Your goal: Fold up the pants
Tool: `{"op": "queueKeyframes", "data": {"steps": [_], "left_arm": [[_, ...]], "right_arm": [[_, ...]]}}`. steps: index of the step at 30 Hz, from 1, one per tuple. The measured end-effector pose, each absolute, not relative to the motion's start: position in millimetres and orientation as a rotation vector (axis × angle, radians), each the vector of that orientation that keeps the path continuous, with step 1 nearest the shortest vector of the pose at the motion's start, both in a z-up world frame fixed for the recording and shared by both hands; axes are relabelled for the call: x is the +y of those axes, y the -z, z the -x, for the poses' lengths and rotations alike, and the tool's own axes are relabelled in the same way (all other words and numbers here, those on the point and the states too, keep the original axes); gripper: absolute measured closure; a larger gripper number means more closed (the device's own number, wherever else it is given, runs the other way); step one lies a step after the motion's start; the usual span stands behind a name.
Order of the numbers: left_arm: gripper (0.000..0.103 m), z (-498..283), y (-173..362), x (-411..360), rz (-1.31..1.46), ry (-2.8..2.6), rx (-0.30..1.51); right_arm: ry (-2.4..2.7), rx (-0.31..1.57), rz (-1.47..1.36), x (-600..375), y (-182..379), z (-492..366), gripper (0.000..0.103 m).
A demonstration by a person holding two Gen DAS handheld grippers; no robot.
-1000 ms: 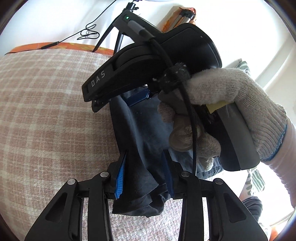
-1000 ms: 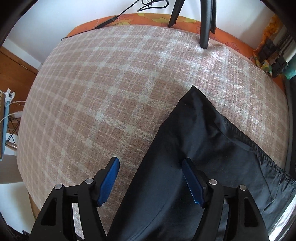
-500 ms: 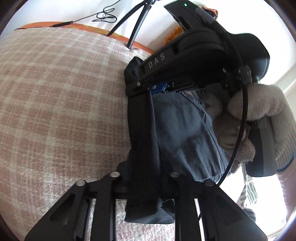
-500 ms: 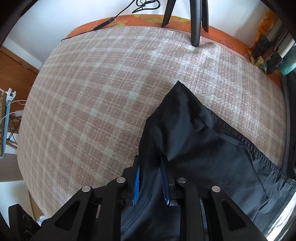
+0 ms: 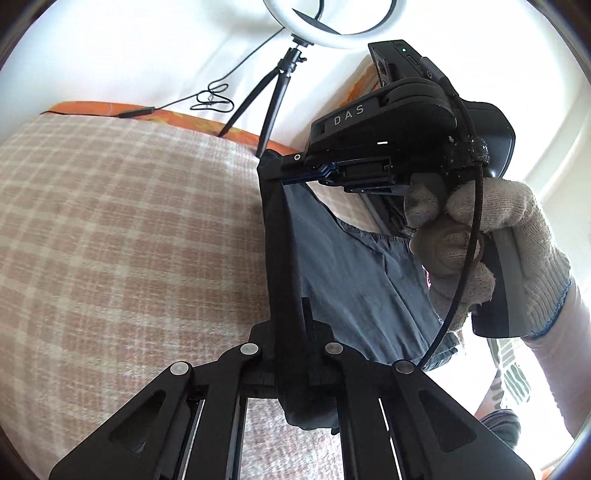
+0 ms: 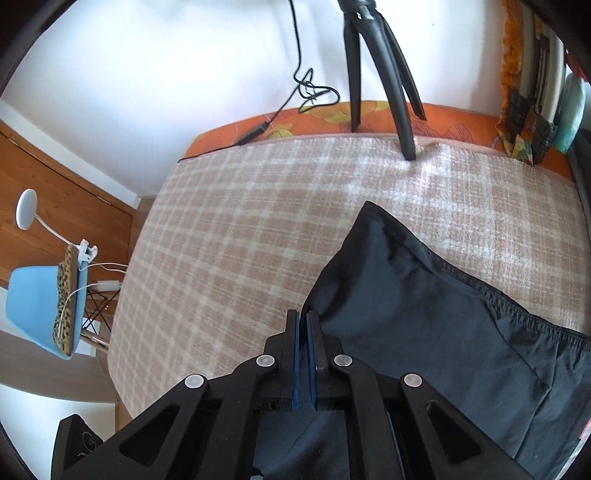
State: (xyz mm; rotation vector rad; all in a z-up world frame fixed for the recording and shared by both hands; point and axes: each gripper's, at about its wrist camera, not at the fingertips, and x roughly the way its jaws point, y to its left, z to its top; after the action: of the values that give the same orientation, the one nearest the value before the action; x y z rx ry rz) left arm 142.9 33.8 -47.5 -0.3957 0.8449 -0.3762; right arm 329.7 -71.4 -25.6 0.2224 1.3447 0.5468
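Dark navy pants (image 5: 351, 266) hang stretched between my two grippers above a plaid blanket (image 5: 129, 221). The left gripper (image 5: 291, 332) is shut on a bunched fold of the fabric, which droops below its fingers. Farther off in the left wrist view, a gloved hand (image 5: 480, 236) holds the right gripper (image 5: 273, 170), pinched on the pants' upper edge. In the right wrist view the right gripper (image 6: 303, 332) has its blue pads pressed together at the pants' (image 6: 424, 314) left edge. The rest of the garment lies on the blanket (image 6: 258, 221), elastic waistband toward the right.
A black tripod (image 5: 273, 96) carrying a ring light (image 5: 332, 29) stands at the bed's far edge, its legs (image 6: 388, 74) on the orange sheet, with a looped cable (image 6: 310, 88) beside it. A blue chair (image 6: 40, 306) and a white lamp (image 6: 26, 208) stand left of the bed.
Both grippers have closed on the pants and risen, lifting the edge of the fabric off the blanket. The right gripper has tipped up, so more wall and tripod show.
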Motion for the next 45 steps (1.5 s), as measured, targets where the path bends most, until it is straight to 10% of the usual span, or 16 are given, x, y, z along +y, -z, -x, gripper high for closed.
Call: {"op": "queueKeyframes", "data": {"steps": [6,10,15,18,23,26,33,45], "left_arm": [[0.098,-126.6,36.0,61.9,0.396,0.333,0.803],[0.099,-125.6,36.7,56.4,0.378,0.339,0.806],[0.099,-123.0,26.3,39.2,0.35,0.379,0.774],[0.099,-123.4,21.4,28.5,0.328,0.408,0.756],[0.099,-119.1,17.5,7.2,0.28,0.457,0.756],[0.089,-120.8,15.7,-0.7,0.261,0.484,0.763],[0.055,-106.9,-10.5,-8.1,0.244,0.538,0.705],[0.057,-145.3,38.7,-39.6,0.083,0.412,0.796]], "right_arm": [[-0.563,1.327,-0.151,-20.2,26.5,-326.6,0.1],[-0.524,1.371,-0.03,1.1,29.6,-322.8,0.051],[-0.491,1.448,0.135,9.6,35.7,-320.2,0.047],[-0.471,1.484,0.2,10.5,40.7,-316.3,0.048],[-0.508,1.457,0.194,-1.0,32.7,-308.0,0.091],[-0.524,1.412,0.13,-22.7,21.5,-302.7,0.099],[-0.521,1.326,-0.044,-84.9,2.1,-295.8,0.101],[-0.456,1.234,-0.283,-203.0,2.4,-273.6,0.101]]}}
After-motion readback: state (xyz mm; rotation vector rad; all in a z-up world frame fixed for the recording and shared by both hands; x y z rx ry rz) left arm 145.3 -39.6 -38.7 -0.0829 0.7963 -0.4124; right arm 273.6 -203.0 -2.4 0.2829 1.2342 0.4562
